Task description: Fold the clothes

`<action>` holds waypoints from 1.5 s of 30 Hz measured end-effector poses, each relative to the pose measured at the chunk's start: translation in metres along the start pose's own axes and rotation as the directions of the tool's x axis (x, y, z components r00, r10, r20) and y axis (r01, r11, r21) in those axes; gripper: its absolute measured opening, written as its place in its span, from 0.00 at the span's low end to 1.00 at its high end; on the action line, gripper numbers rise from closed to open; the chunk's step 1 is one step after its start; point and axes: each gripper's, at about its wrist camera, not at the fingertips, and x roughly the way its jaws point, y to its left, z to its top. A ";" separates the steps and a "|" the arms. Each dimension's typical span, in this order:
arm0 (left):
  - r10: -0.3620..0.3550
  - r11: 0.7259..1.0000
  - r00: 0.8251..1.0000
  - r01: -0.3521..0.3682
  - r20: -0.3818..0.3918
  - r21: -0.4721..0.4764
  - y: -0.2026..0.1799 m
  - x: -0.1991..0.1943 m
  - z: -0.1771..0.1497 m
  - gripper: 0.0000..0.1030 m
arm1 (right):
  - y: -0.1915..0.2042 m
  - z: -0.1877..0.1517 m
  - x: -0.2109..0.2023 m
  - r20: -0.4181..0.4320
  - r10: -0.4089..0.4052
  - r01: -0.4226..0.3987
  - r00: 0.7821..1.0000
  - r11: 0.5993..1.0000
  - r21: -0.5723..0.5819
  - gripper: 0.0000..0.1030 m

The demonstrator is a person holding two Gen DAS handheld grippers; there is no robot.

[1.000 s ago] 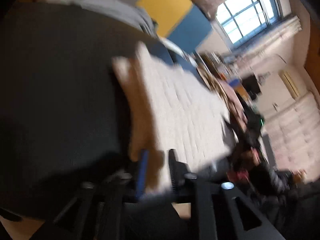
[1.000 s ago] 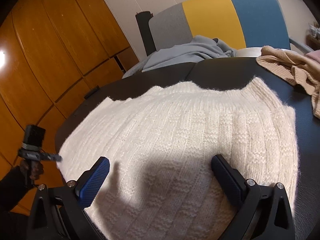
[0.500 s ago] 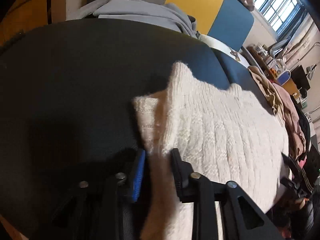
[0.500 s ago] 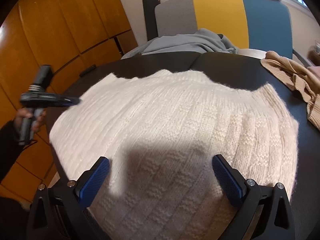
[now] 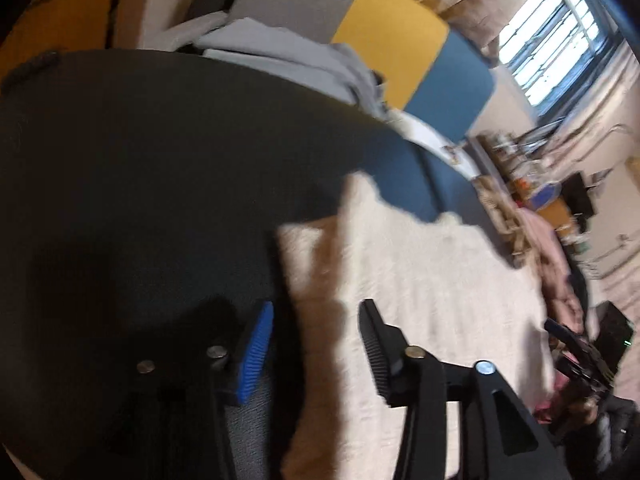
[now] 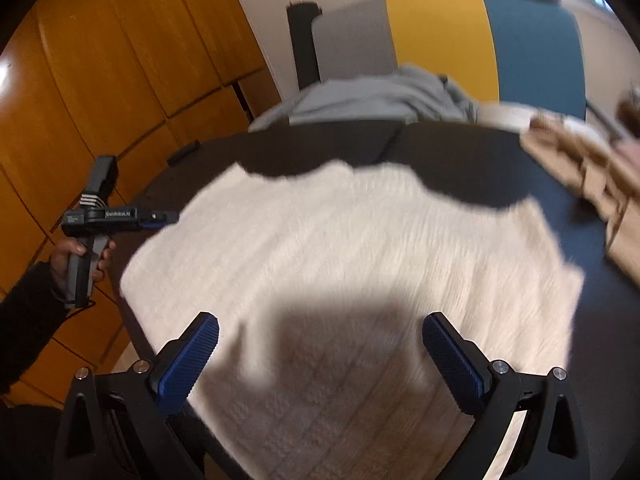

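A cream knitted sweater (image 6: 352,256) lies spread flat on the dark round table (image 6: 460,160). It also shows in the left wrist view (image 5: 432,288), with a folded edge at its left side. My left gripper (image 5: 316,332) is open, its jaws either side of that left edge without holding it; it also shows in the right wrist view (image 6: 160,216) at the sweater's left side. My right gripper (image 6: 320,344) is wide open and empty, hovering over the near part of the sweater.
A grey garment (image 6: 372,100) lies at the table's far edge in front of a grey, yellow and blue chair back (image 6: 440,32). A tan garment (image 6: 592,168) is heaped at the right. Wooden cabinets (image 6: 100,80) stand to the left.
My left gripper was shut on the sweater's left edge and has opened, letting it go. The sweater edge now lies on the table. My right gripper stayed open and drew back slightly.
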 end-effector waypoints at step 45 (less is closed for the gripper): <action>-0.194 0.981 0.981 0.193 -0.027 -0.020 -0.051 -0.025 0.050 0.15 | -0.066 -0.009 0.017 -0.394 -0.038 -0.066 0.918 0.967 -0.246 0.93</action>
